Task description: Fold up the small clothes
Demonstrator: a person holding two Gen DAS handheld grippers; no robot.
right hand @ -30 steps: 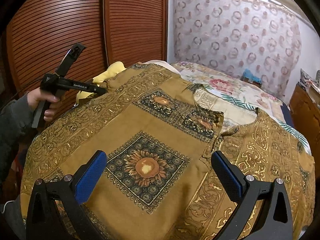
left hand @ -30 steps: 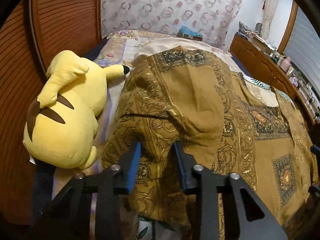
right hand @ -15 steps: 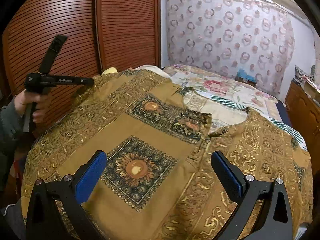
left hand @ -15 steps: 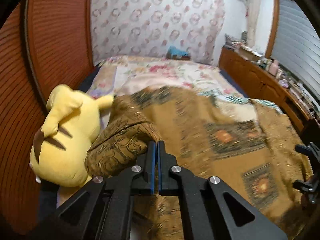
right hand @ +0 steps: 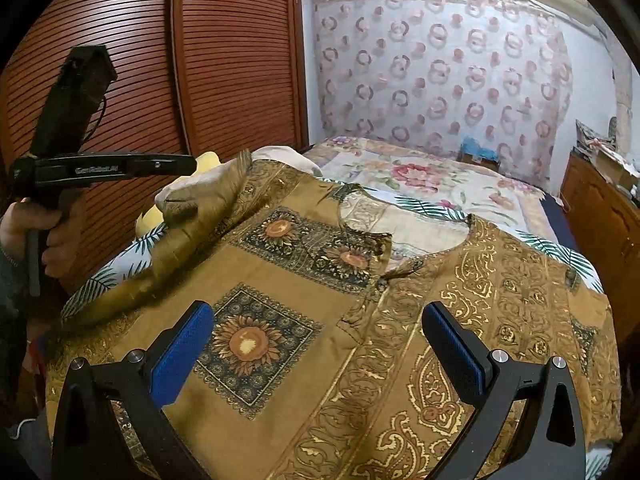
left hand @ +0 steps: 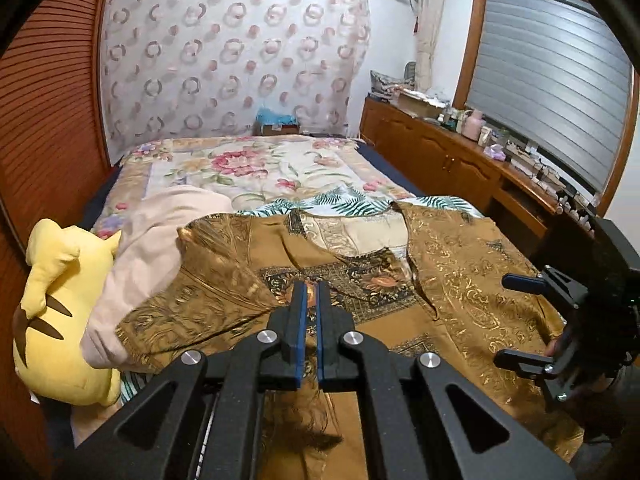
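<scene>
Left gripper (left hand: 311, 300) clamped on lifted shirt (right hand: 280, 360) sleeve beside plush (left hand: 60, 312); right gripper (right hand: 320, 344) wide open, empty, over shirt.

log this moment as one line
left gripper: shut on sleeve | right gripper: open over shirt | sleeve raised, fold not done

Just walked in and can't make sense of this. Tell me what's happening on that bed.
A person holding tongs in each hand is folding a golden-brown patterned shirt spread on the floral-covered bed. The left tongs have just closed on the shirt's sleeve and hold it lifted over the shirt's body. The right tongs hover open above the shirt front, gripping nothing. A yellow plush toy lies at the bed's edge beside a cream cloth.
</scene>
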